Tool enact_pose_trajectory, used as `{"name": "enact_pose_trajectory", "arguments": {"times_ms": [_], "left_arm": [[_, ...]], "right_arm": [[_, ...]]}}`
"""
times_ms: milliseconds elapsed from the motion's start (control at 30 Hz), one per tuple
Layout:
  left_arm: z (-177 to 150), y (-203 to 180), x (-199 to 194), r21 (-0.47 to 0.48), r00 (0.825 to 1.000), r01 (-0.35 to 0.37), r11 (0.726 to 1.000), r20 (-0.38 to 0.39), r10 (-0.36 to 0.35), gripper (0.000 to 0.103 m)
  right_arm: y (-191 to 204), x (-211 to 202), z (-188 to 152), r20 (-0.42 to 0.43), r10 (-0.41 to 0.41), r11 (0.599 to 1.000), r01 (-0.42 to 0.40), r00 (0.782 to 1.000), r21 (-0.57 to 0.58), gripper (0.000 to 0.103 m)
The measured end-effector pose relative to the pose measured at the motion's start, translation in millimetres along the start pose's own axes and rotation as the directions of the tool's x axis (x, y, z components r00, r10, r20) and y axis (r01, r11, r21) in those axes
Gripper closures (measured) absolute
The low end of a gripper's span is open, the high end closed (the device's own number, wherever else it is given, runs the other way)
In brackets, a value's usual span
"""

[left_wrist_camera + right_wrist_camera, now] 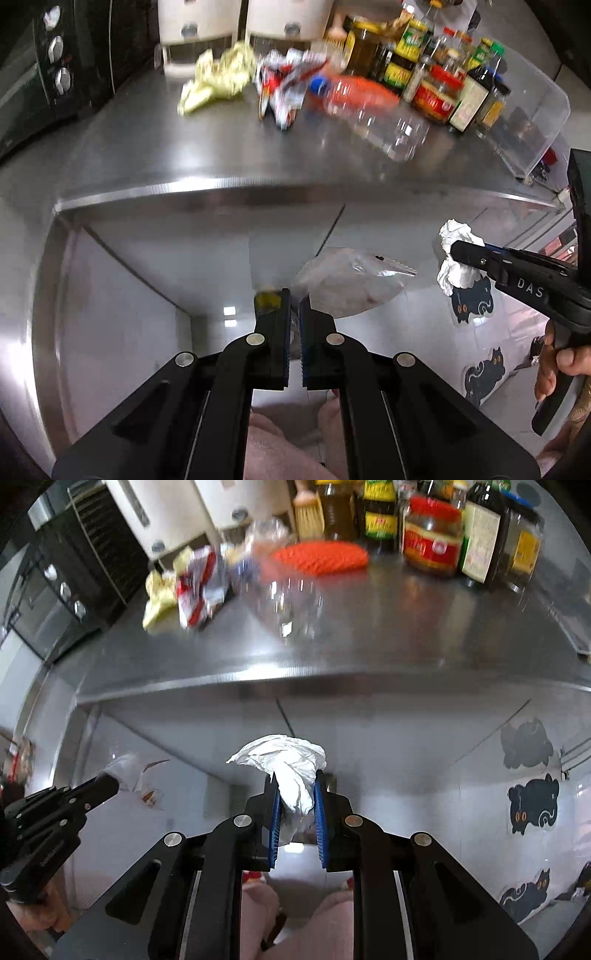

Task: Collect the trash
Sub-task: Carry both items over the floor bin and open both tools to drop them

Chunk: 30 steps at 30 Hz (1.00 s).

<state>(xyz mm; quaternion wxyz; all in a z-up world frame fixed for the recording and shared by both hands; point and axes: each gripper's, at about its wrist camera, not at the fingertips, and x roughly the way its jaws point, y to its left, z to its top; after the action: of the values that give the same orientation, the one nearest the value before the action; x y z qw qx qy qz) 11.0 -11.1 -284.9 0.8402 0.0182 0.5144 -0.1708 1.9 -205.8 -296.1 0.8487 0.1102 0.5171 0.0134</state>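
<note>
My left gripper (294, 295) is shut on a clear plastic bag (347, 284), held in front of the steel counter's face; it also shows in the right wrist view (110, 781) at the left. My right gripper (295, 779) is shut on a crumpled white tissue (291, 771); in the left wrist view it (456, 253) holds the tissue (456, 258) at the right. On the counter lie a yellow crumpled wrapper (218, 77), a red-and-white wrapper (284, 85) and a clear plastic bottle (369, 110) with a blue cap.
The steel counter (184, 147) has a black oven (48, 74) at the left, white canisters (195, 26) at the back and several sauce jars (436, 81) at the right in a clear tray (535, 122). Cat stickers (532, 805) mark the cabinet front.
</note>
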Motion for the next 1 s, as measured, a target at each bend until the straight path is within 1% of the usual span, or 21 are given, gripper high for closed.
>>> {"name": "enact_pose_trajectory", "arguments": {"times_ms": [67,100,133,233,467,567,700,867,1000], "left_arm": [[-10,3,15,-0.01,1.0,-0.008,1.0,-0.024,0.007,0.1],[-12,5,22,-0.014,0.999,-0.011,1.0,-0.032,0.01,0.1],[-17,7,32,-0.017,0.999,-0.017,1.0,-0.045,0.016,0.1],[-25,10,55,-0.01,0.997,-0.03,1.0,-0.076,0.029,0.1],[-38,19,117,-0.059,0.985,-0.006,0.998,-0.174,-0.005,0.1],[-41,21,144,-0.069,0.977,-0.001,0.998,-0.215,-0.014,0.1],[-44,20,172,-0.045,0.968,-0.015,0.999,-0.251,0.003,0.1],[-44,19,198,-0.044,0.956,-0.017,0.999,-0.293,0.003,0.1],[-39,17,212,-0.026,0.949,-0.01,1.0,-0.315,0.001,0.1]], "right_arm": [[0,12,-6,-0.021,0.01,1.0,-0.01,1.0,0.0,0.086],[-1,22,-10,-0.034,0.036,0.999,-0.036,0.999,0.011,0.086],[-1,29,-13,-0.046,0.045,0.999,-0.044,0.998,0.017,0.086],[-4,55,-21,-0.089,0.051,0.998,-0.049,0.995,0.027,0.086],[-14,116,-31,-0.184,0.072,0.995,-0.057,0.98,0.087,0.086],[-16,134,-32,-0.204,0.088,0.992,-0.068,0.975,0.101,0.085],[-14,156,-31,-0.239,0.081,0.994,-0.059,0.968,0.094,0.085],[-7,181,-26,-0.273,0.079,0.994,-0.054,0.959,0.099,0.085],[-8,191,-25,-0.299,0.088,0.992,-0.057,0.95,0.112,0.083]]}}
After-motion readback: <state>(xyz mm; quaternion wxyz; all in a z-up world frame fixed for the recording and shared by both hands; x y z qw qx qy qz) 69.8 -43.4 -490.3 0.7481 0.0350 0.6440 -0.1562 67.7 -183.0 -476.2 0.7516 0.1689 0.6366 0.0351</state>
